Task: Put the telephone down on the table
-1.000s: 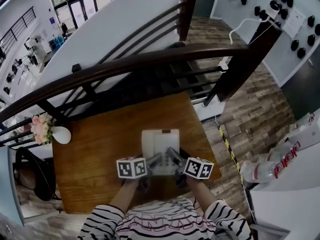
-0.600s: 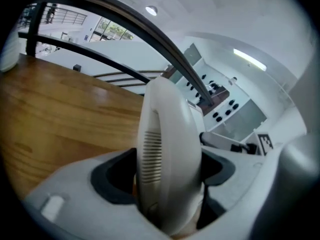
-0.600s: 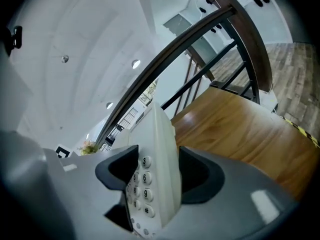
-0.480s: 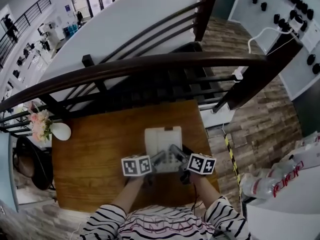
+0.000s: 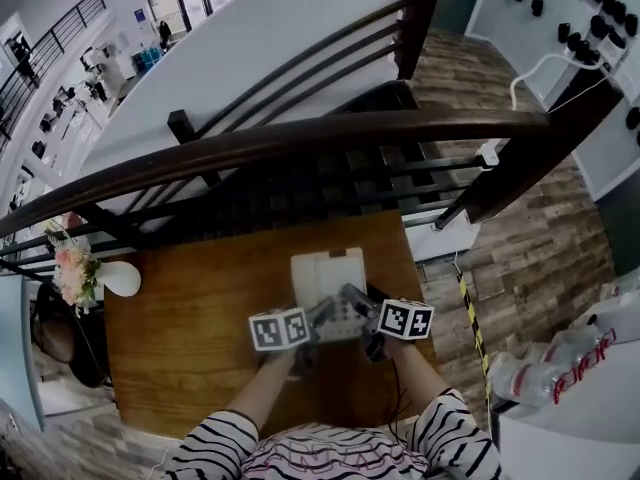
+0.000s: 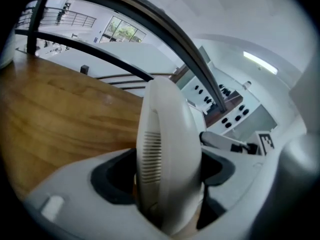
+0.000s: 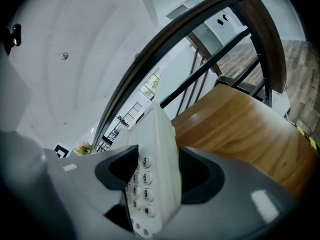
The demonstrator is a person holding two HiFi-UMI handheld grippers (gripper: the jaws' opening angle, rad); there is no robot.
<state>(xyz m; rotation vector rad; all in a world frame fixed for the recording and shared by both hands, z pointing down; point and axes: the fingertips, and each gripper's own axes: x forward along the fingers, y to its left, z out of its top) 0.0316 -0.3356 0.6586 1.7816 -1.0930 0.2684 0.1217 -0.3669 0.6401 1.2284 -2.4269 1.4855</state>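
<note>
The white telephone (image 5: 327,276) hangs over the wooden table (image 5: 190,328), held from both sides near the table's front right. My left gripper (image 5: 316,321) is shut on the side with the handset (image 6: 167,149), which stands on edge between the jaws. My right gripper (image 5: 356,315) is shut on the side with the keypad (image 7: 141,184), whose number keys face the left jaw. In the left gripper view my left gripper (image 6: 167,176) shows grey jaws pressed to the handset. In the right gripper view my right gripper (image 7: 157,176) clamps the phone's body. Whether the phone touches the table I cannot tell.
A white vase with pink flowers (image 5: 95,276) stands at the table's far left corner. A dark wooden railing (image 5: 300,133) runs just behind the table. A dark chair (image 5: 60,338) sits left of it. Wood-pattern floor (image 5: 530,258) lies to the right.
Both grippers have carried the telephone forward over the table and a little lower. Their hold on it is the same.
</note>
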